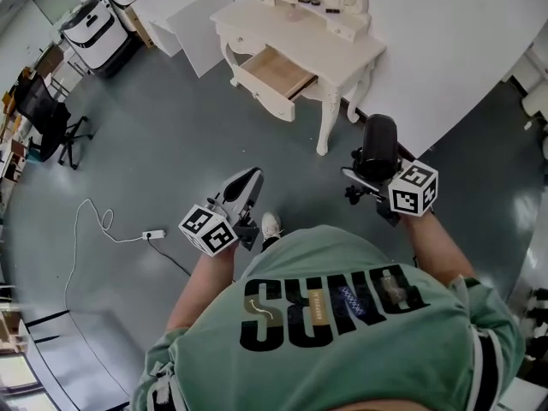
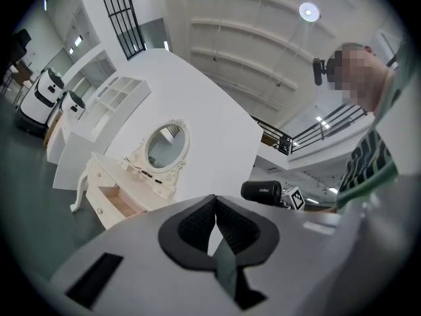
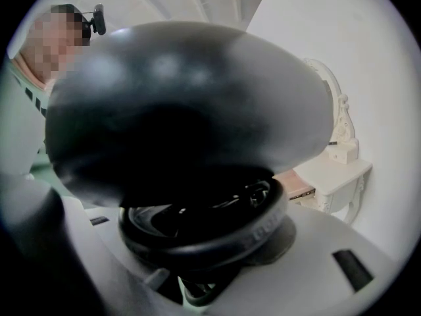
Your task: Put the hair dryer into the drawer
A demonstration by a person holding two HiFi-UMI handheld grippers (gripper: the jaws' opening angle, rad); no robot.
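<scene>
The black hair dryer (image 1: 379, 146) is held by my right gripper (image 1: 370, 176), whose jaws are shut on it. In the right gripper view the hair dryer (image 3: 184, 110) fills most of the picture and hides the fingertips. My left gripper (image 1: 242, 193) hangs over the grey floor with its jaws shut and nothing between them; its dark pads (image 2: 197, 224) meet at the tip. Ahead stands a cream dressing table (image 1: 342, 45) with its drawer (image 1: 276, 74) pulled open. The left gripper view shows that drawer (image 2: 122, 203) and the hair dryer (image 2: 262, 191) too.
A white power strip (image 1: 154, 235) with a looping cable lies on the floor to the left. A black office chair (image 1: 51, 122) and white machines (image 1: 94, 28) stand at the far left. An oval mirror (image 2: 164, 147) tops the table, which backs onto a white wall (image 1: 445, 50).
</scene>
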